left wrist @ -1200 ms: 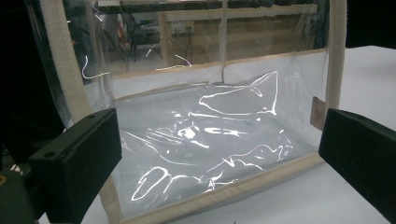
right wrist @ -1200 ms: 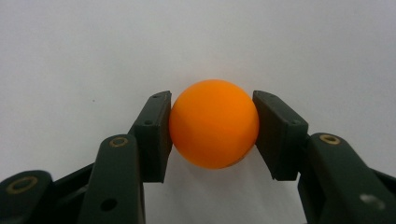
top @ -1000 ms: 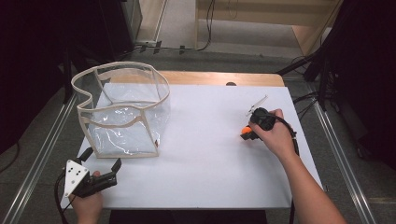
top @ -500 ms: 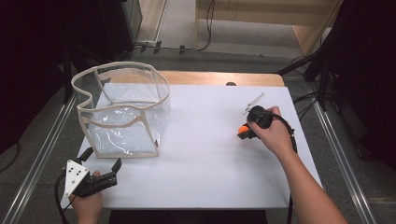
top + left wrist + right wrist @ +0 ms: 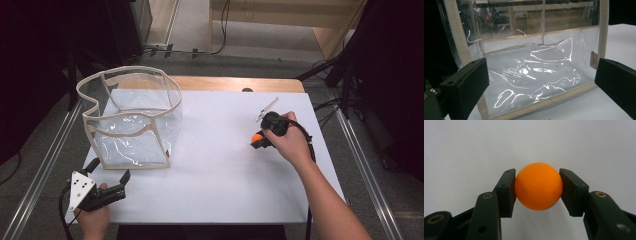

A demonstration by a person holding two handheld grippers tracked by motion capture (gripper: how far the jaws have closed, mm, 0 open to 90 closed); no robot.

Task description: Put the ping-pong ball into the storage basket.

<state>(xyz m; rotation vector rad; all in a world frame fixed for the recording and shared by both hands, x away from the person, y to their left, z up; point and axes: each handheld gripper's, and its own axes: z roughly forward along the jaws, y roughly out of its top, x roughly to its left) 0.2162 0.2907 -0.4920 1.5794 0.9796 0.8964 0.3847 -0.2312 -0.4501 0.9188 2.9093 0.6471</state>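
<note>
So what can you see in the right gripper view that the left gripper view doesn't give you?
The right gripper view has an orange ball squeezed between the right gripper jaws. The left gripper view has a clear plastic bag with beige trim standing beyond the wide-apart left gripper jaws. Both share the white table.

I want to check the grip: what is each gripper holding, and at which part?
The right gripper holds an orange ball by its two opposite sides. The left gripper is open and holds nothing.

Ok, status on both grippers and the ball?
Right gripper shut on ball. Left gripper open, facing bag. Nothing between ball and bag.
</note>
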